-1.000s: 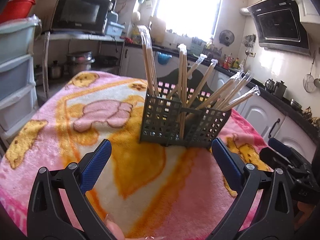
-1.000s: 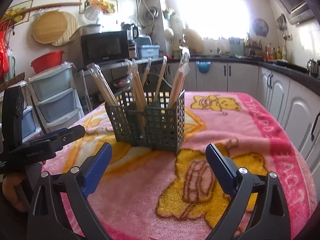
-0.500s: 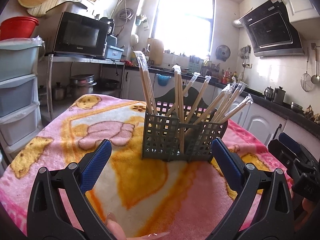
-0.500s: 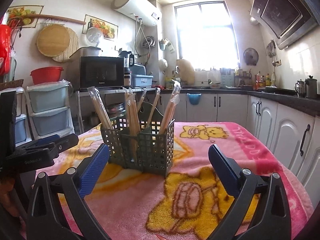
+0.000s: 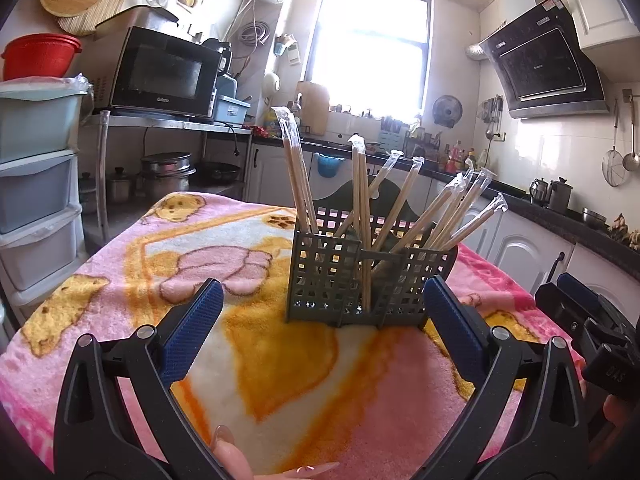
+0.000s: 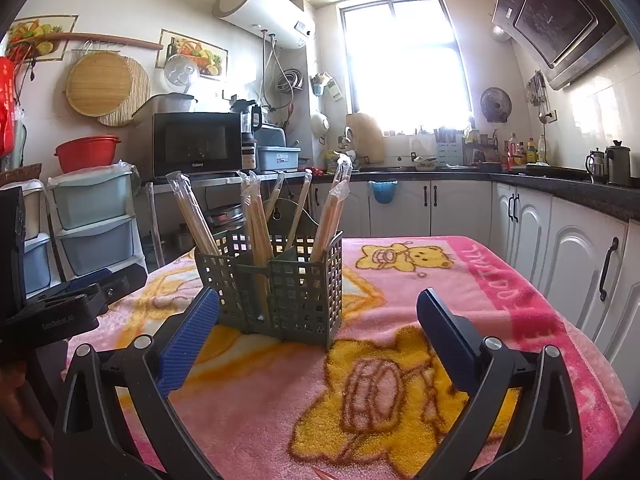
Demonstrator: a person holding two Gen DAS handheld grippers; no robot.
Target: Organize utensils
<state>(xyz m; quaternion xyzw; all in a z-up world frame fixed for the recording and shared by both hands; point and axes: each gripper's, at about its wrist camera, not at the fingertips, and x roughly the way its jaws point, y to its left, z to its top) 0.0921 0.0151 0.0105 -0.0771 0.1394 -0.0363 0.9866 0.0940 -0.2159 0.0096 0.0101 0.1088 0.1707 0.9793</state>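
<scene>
Now both views sit higher and further back than a second ago: left gripper [image 5: 320,326] and right gripper [image 6: 318,330] wide, empty; wrapped chopsticks [image 5: 362,216] stand in the basket [image 5: 368,280] on the blanket [image 5: 280,380], so sorting appears complete

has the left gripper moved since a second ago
Yes. The left gripper has tilted upward: in its view the dark green lattice utensil basket and the black microwave both sit lower in frame, and more ceiling shows.
</scene>
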